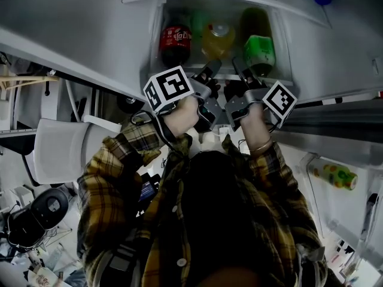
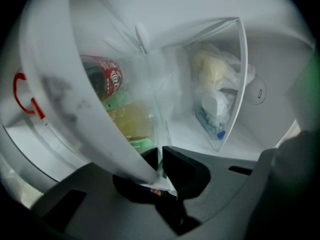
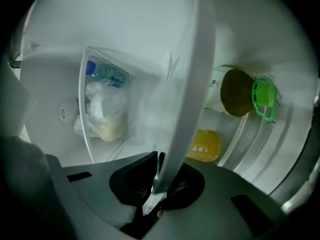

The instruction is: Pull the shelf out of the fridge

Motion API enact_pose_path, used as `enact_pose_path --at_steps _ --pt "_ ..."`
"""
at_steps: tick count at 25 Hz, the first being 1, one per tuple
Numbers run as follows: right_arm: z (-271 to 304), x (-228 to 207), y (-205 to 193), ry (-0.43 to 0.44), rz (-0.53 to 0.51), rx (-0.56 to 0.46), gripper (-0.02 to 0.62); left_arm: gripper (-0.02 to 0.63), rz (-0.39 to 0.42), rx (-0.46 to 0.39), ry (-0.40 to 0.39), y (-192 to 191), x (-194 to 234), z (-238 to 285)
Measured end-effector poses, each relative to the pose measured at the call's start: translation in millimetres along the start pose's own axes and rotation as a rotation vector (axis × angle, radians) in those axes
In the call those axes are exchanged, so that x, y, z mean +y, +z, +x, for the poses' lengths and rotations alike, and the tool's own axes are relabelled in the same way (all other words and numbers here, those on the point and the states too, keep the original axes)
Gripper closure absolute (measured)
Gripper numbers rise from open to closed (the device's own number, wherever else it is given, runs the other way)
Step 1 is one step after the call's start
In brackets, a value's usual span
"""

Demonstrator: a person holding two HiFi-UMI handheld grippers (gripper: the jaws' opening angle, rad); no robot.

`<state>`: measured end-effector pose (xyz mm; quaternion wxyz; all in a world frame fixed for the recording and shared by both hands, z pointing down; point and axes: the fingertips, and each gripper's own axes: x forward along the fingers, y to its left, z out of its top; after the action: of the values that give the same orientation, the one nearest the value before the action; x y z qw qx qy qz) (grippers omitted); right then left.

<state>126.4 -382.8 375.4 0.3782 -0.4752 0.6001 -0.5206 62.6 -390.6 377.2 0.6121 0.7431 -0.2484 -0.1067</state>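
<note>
Clearly, with our left gripper (image 2: 160,156) and right gripper (image 3: 157,164) both clamped on the front rim of the shelf (image 3: 187,84), which seems mostly inside the fridge (image 1: 299,46), we risk an uneven pull jamming it or sending the loose bottles (image 1: 175,40) rolling off.

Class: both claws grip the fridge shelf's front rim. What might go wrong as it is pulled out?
1. The left claw and right claw pinch only the thin rim of the shelf; either may slip off.
2. The cola bottle, yellow bottle and green-capped bottle lie on their sides and may roll or fall out.
</note>
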Motion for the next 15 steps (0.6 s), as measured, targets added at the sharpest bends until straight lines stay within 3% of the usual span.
enact_pose_path --at_steps 15 --pt "-29 4 -17 0.002 -0.001 0.006 0.560 0.565 -0.002 0.027 0.006 -24 -4 -24"
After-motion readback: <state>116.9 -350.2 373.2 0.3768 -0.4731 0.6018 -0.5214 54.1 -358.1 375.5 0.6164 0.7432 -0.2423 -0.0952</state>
